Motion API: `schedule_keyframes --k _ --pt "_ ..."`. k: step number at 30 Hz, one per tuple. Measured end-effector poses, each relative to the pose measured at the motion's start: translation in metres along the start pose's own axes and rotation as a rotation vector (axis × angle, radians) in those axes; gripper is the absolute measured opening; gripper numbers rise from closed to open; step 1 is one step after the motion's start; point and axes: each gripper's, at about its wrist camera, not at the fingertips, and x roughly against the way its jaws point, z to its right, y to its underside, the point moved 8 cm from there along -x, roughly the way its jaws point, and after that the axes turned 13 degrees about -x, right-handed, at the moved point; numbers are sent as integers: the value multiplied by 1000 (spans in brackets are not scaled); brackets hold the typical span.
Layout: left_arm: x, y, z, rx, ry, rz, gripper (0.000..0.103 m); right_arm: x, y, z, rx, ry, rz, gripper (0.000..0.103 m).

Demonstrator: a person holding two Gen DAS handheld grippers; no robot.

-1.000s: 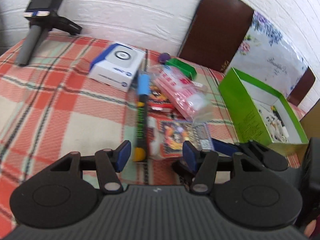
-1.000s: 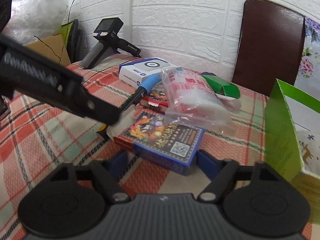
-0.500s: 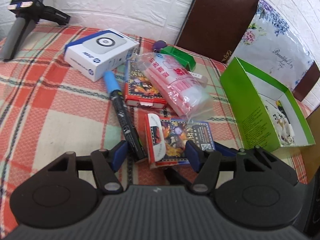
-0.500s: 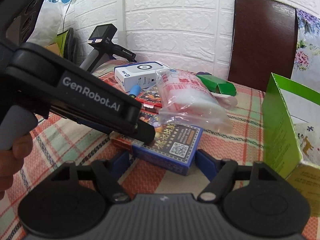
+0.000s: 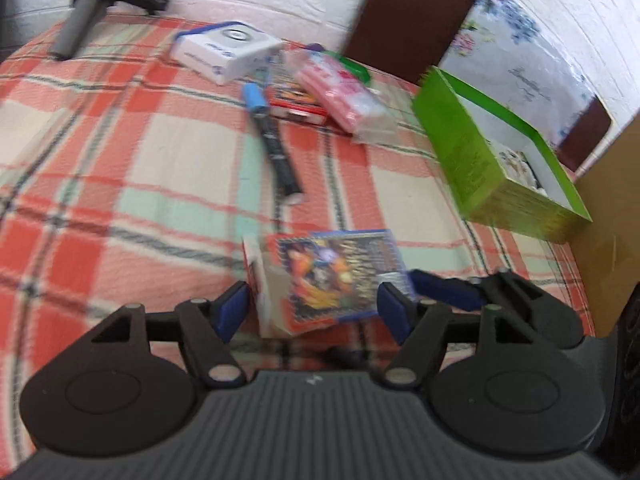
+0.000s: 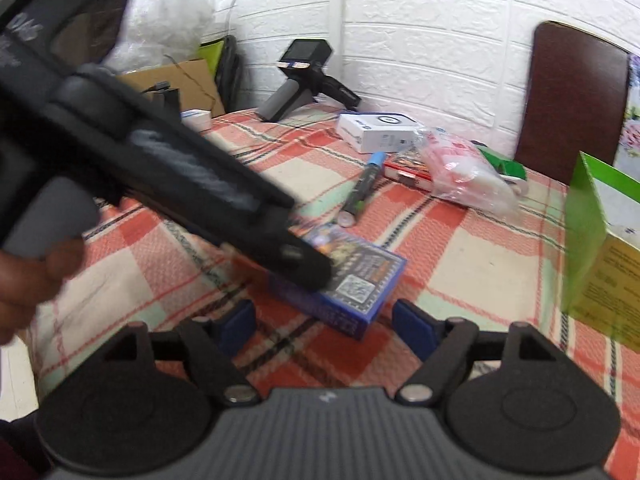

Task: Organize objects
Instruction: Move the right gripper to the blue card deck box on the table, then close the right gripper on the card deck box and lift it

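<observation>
Left wrist view: the left hand-held gripper (image 5: 312, 306) is sitting low over the checked surface (image 5: 120, 168) with its blue pads spread apart. The card box (image 5: 340, 276), blue and red with a printed picture, is lying between those pads; whether either pad is touching it cannot be told through the blur. The tip of the right hand-held gripper (image 5: 444, 288) is showing just beside the box's right edge. Farther off, a black marker with a blue cap (image 5: 272, 136) is lying on the cloth, well apart from the box. Behind it a white box (image 5: 228, 52), a red card pack (image 5: 296, 102) and a pink plastic bag (image 5: 344, 92) are grouped close together. An open green box (image 5: 460, 148) is standing at the right. A grey-handled device (image 5: 80, 24) is resting at the far left by the wall.

Right wrist view: the right hand-held gripper (image 6: 324, 326) is hovering with its jaws wide apart, gripping nothing. The card box (image 6: 356, 284) is lying on the surface just ahead of the pads, between them but apart from both. The left hand-held gripper's black body (image 6: 168, 168) is reaching across from the left, its tip over the box's near corner. The marker (image 6: 362, 188) is lying beyond the box.
</observation>
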Motion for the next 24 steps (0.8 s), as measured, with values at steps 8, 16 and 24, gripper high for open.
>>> schedule_keyframes --k 8,16,24 --pt "9 -23 -21 -9 -72 1 78 -4 0 0 2 21 -10 82" --pt "-10 -10 11 -69 -21 -60 42 -4 0 -10 11 46 11 74" --pt "11 -73 64 -193 5 83 42 46 -39 24 -11 174 266 73"
